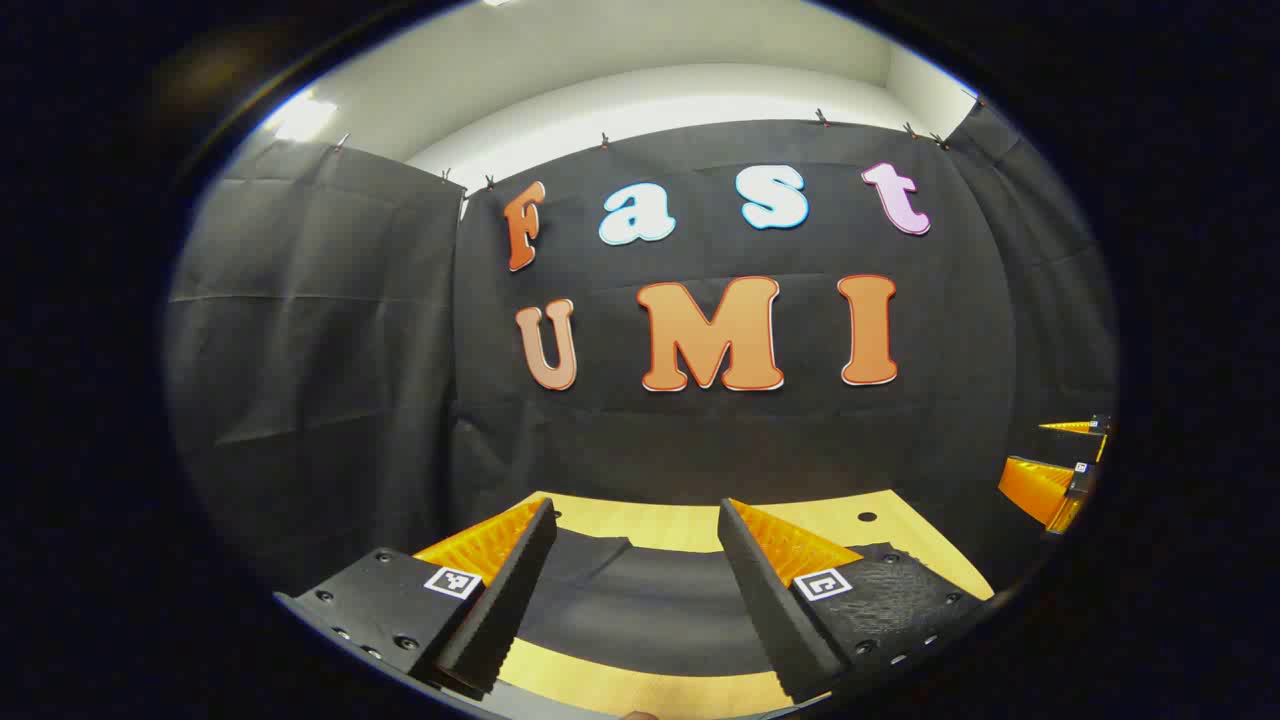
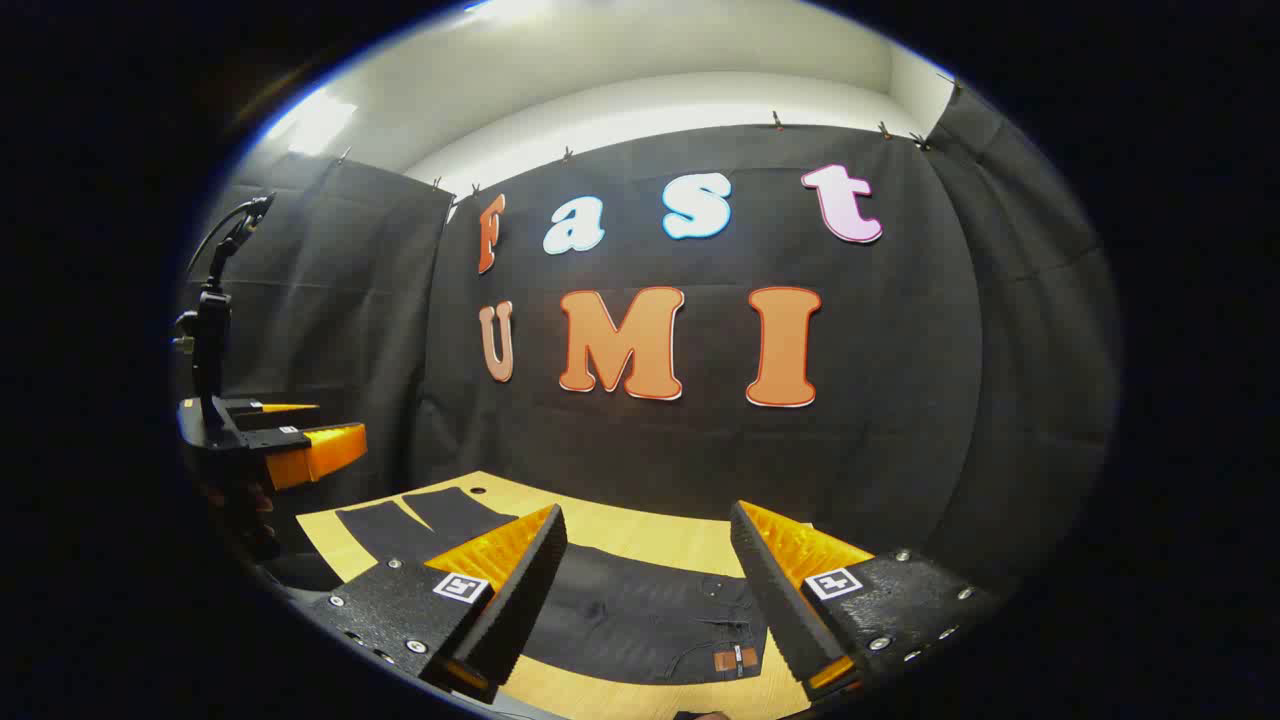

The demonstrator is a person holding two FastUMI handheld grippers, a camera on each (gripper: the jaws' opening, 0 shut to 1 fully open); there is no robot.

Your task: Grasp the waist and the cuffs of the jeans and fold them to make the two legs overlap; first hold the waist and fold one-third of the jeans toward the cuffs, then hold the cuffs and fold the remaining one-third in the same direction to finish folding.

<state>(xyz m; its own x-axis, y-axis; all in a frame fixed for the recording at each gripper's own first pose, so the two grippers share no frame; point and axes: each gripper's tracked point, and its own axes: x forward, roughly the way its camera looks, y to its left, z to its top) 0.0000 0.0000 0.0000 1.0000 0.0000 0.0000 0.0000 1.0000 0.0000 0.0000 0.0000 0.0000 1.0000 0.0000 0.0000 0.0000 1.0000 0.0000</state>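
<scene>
jeans (image 2: 640, 620) – dark matt denim | table (image 2: 650, 535) – pale smooth wood

Your left gripper view looks forward between its own fingers, from above the wooden table (image 1: 690, 528) toward the booth's back wall, with the other gripper at its right edge. Your right gripper view faces that wall too, from further right. Both share the dark jeans (image 1: 640, 600) (image 2: 640, 620) lying close below.

Wood table (image 2: 640, 535) w/ black jeans (image 2: 640, 620) flat
</scene>
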